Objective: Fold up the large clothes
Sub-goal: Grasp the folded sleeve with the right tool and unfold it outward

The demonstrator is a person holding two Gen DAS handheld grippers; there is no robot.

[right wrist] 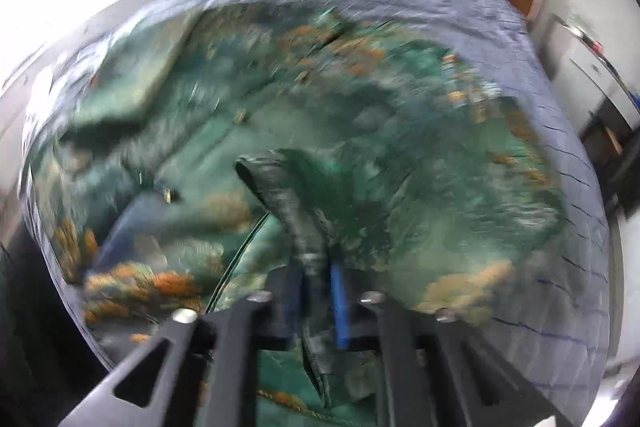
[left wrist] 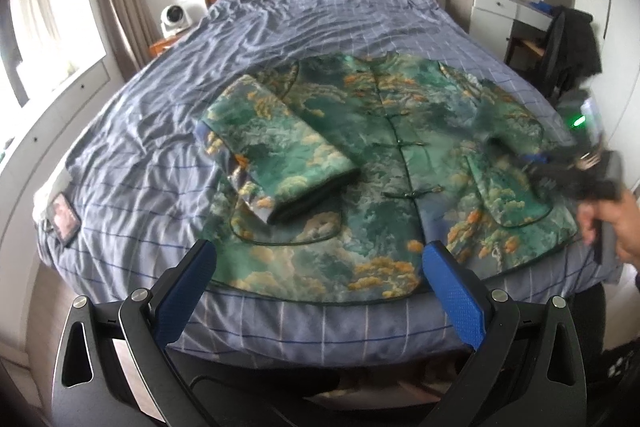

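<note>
Left gripper (left wrist: 320, 291) jaws spread over jacket (left wrist: 400, 155); only right view shows right gripper (right wrist: 318, 291) pinching its cuff (right wrist: 280, 179).

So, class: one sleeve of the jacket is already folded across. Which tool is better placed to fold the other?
Right. The right tool is already shut on the unfolded sleeve; the left tool hangs open, apart from the jacket, at the bed's foot.

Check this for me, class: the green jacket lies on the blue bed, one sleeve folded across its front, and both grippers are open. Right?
Not quite. Only the left gripper is open; the right gripper is shut on the jacket, as the right wrist view shows. The rest holds.
</note>
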